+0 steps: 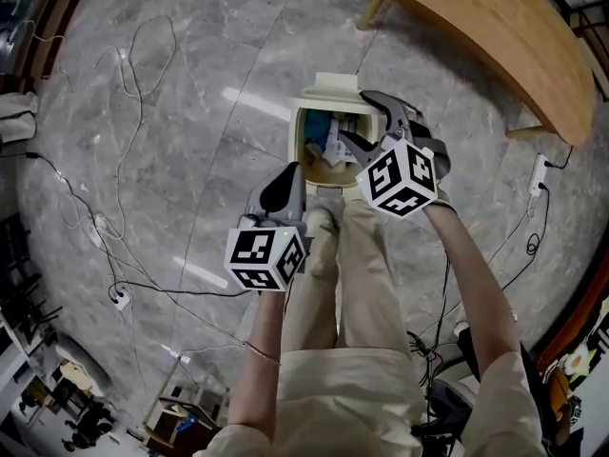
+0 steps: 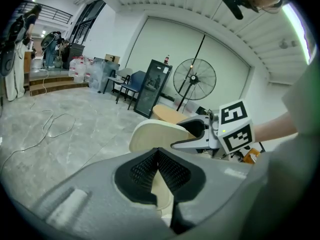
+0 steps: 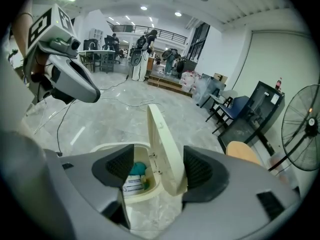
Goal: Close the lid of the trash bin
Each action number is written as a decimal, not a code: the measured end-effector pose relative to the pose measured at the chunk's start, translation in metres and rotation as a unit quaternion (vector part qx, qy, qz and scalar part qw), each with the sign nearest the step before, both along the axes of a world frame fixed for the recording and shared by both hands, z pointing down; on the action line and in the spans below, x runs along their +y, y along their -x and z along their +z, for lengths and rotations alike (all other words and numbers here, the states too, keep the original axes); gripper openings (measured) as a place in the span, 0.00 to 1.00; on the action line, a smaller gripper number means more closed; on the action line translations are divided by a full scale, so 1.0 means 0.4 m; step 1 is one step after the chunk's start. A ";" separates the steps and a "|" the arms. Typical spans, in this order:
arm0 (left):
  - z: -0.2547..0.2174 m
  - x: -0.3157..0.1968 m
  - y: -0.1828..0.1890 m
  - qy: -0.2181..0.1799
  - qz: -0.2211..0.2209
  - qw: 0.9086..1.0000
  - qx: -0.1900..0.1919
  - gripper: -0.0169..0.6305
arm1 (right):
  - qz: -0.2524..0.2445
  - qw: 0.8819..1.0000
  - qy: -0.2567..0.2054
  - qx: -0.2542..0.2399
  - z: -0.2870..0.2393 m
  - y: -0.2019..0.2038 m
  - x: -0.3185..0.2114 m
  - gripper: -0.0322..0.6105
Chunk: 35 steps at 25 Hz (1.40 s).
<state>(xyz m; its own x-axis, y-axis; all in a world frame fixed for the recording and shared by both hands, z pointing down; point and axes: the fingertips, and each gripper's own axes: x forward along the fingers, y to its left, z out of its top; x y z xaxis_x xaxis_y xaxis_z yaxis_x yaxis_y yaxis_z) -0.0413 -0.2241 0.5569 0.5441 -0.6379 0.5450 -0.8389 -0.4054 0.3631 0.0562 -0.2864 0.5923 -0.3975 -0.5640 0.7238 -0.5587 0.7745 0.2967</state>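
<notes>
My left gripper (image 1: pixel 287 181) is pressed shut with nothing in it, just beside the trash bin (image 1: pixel 296 139). The bin stands on the grey floor (image 1: pixel 171 217) with its lid (image 3: pixel 162 139) up. My right gripper (image 3: pixel 159 168) is spread wide, and the lid stands between its jaws.

We find open floor (image 1: pixel 190 112) left of and beyond the trash bin (image 1: pixel 297 141). Its lid (image 3: pixel 162 144) stands upright between the spread pads of the right claw (image 3: pixel 159 168). Our legs (image 1: pixel 357 255) crowd the bin's near side. The wooden table (image 1: pixel 495 36) stands well apart, and cables (image 1: pixel 124 93) trail at the left.
</notes>
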 end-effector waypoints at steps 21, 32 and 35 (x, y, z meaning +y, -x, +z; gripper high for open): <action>0.058 0.132 0.055 0.016 0.038 0.999 -0.014 0.06 | 0.029 0.999 -0.006 0.030 0.064 0.033 0.134 0.52; 0.091 0.205 0.053 0.036 0.028 0.999 -0.020 0.06 | 0.022 1.000 0.011 0.017 0.104 0.060 0.212 0.52; 0.099 0.221 0.050 0.037 0.023 0.999 -0.019 0.06 | 0.020 1.000 0.017 0.010 0.118 0.064 0.233 0.53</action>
<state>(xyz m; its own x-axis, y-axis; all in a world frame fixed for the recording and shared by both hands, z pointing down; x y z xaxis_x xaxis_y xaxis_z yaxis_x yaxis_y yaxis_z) -0.0611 -0.1358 0.5964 0.5500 -0.5693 0.6111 -0.8338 -0.4169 0.3620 0.0305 -0.1931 0.6393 -0.3600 -0.5545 0.7503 -0.5832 0.7615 0.2829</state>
